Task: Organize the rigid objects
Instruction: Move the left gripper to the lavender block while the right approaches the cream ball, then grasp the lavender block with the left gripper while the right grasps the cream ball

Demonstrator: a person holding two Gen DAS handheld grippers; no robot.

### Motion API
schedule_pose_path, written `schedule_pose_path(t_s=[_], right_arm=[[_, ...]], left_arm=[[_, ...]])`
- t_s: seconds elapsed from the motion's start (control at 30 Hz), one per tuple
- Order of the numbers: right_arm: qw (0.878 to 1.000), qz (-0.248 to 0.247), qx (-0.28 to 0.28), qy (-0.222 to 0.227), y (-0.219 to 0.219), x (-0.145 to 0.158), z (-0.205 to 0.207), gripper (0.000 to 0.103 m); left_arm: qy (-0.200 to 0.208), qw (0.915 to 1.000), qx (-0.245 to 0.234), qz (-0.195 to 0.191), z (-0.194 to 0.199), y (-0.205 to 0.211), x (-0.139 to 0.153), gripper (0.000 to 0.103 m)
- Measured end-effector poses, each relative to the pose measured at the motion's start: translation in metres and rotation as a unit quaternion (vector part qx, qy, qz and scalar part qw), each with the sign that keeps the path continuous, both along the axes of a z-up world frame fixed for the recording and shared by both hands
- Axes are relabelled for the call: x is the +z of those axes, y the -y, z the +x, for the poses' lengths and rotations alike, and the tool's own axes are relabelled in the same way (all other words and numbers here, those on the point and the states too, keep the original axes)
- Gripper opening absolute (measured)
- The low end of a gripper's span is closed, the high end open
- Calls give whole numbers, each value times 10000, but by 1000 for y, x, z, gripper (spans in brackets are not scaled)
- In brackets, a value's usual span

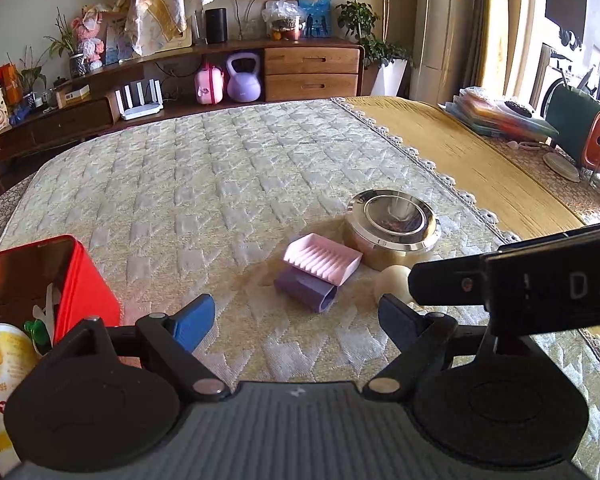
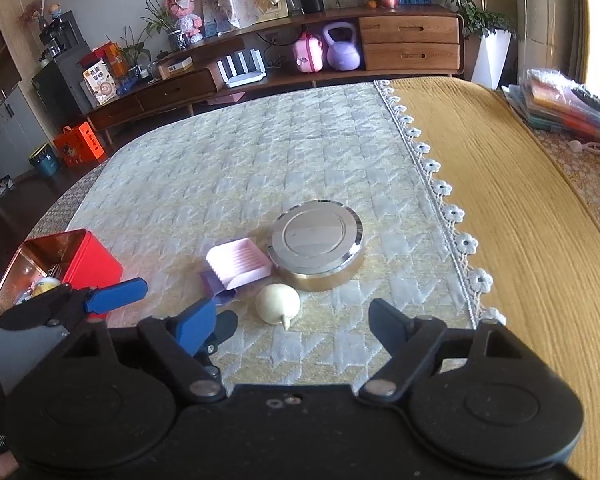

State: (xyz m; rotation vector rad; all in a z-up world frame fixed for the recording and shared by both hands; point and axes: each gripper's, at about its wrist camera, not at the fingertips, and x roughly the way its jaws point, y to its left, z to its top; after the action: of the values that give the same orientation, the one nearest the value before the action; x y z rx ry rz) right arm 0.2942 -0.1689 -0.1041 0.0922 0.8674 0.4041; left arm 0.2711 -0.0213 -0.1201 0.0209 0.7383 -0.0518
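I'm in the approach step: both claws empty and wide, my right claw [image 2: 292, 322] has the cream onion-shaped piece [image 2: 278, 303] at twelve o'clock (red tin [image 2: 88, 264] at ten o'clock, probably the destination), so next I straddle it and close.

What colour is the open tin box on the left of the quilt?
Red outside, with a shiny reflective lining. The tin box shows best in the right wrist view.

Both wrist views look down, sharing the round tin [image 1: 392, 232].
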Motion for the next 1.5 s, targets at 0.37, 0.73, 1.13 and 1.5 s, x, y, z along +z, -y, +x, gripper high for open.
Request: schedule_pose_path(t_s=[0.37,0.73,1.13,1.5], right_arm=[[9994,8,-44,-347,-16,-16,23,63],[9989,-138,-31,-447,-29,-23,31,48],[9992,-79,47,-382,-29,-25,29,30],[9991,213,1,-377,-10,-16,14,29]], left_arm=[[-19,9999,-30,-113,14,-5,-12,67],[119,9995,-284,23,17,-1,-16,46],[158,9989,-431,39,15,0,-16,40],[44,9995,-307,-94,-8,-5,-6,40]])
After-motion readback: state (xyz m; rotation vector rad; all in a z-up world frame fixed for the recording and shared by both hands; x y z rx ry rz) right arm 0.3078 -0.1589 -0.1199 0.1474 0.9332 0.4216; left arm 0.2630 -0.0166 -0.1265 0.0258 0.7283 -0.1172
